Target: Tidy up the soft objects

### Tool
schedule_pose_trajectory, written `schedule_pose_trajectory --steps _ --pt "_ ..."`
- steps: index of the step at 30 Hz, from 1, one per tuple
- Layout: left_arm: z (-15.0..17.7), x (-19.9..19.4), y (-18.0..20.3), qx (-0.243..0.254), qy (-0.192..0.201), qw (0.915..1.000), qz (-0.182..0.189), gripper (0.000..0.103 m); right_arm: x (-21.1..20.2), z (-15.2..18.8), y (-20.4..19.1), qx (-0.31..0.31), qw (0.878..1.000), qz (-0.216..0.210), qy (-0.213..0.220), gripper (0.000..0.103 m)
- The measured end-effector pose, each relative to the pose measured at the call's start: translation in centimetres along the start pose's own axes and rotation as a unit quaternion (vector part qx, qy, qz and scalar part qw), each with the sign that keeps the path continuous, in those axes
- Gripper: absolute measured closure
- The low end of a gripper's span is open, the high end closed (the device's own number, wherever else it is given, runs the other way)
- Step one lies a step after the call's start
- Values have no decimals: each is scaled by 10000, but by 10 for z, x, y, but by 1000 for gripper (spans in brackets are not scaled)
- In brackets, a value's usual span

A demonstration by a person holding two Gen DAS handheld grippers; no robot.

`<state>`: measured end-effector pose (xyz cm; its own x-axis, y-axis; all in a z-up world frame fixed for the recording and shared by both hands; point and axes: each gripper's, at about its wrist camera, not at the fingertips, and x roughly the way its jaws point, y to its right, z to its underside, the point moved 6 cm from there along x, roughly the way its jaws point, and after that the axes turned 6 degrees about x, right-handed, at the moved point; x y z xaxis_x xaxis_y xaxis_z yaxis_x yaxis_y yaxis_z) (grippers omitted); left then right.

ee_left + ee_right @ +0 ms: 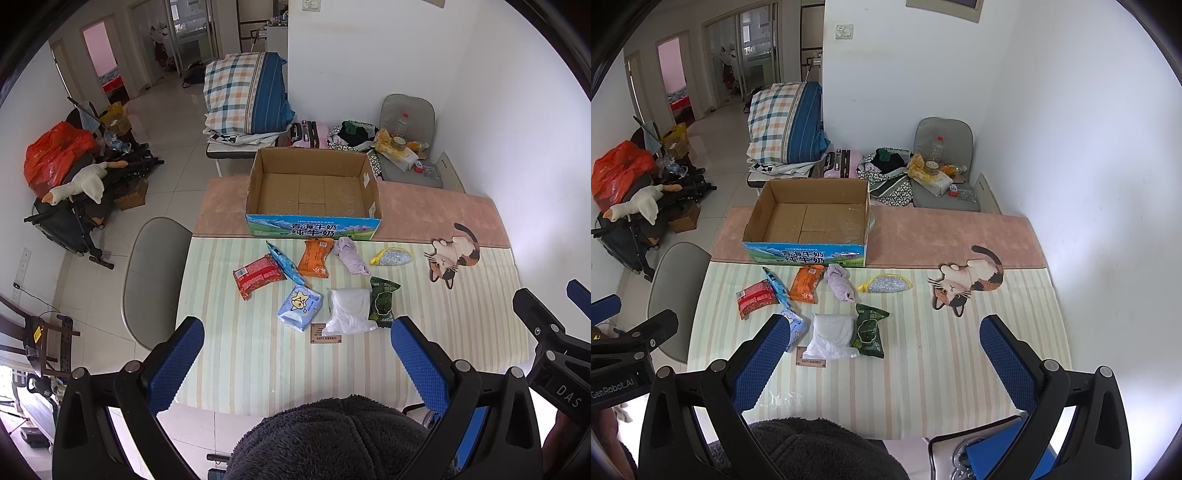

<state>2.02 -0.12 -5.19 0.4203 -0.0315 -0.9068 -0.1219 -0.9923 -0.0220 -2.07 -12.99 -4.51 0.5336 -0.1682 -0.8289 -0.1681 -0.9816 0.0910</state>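
Note:
An empty cardboard box (pixel 314 192) (pixel 809 221) stands at the far side of the table. In front of it lie soft packets: red (pixel 258 276) (pixel 756 298), blue (pixel 286 266), orange (pixel 314 257) (pixel 806 283), light blue (pixel 300 307), white (pixel 351 311) (pixel 832 335), dark green (pixel 383 302) (pixel 870 329), a lilac cloth (pixel 351 260) (pixel 840 282) and a silver-yellow pouch (pixel 392 256) (pixel 887 283). My left gripper (pixel 297 332) is open and empty, held above the near edge. My right gripper (pixel 882 330) is open and empty, to the right.
The table has a striped mat (pixel 258 354) and a pink cloth (pixel 942 236) behind it. A cat-shaped mat (pixel 452 256) (pixel 967 282) lies at the right. A grey chair (pixel 155 280) stands at the left. A white wall (pixel 1089 184) bounds the right side.

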Motion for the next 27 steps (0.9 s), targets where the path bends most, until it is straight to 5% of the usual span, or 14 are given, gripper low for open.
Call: schedule_pose_trajectory --steps 27 --pt "-7 3 -3 1 0 10000 13 0 -4 3 -8 24 9999 -130 44 0"
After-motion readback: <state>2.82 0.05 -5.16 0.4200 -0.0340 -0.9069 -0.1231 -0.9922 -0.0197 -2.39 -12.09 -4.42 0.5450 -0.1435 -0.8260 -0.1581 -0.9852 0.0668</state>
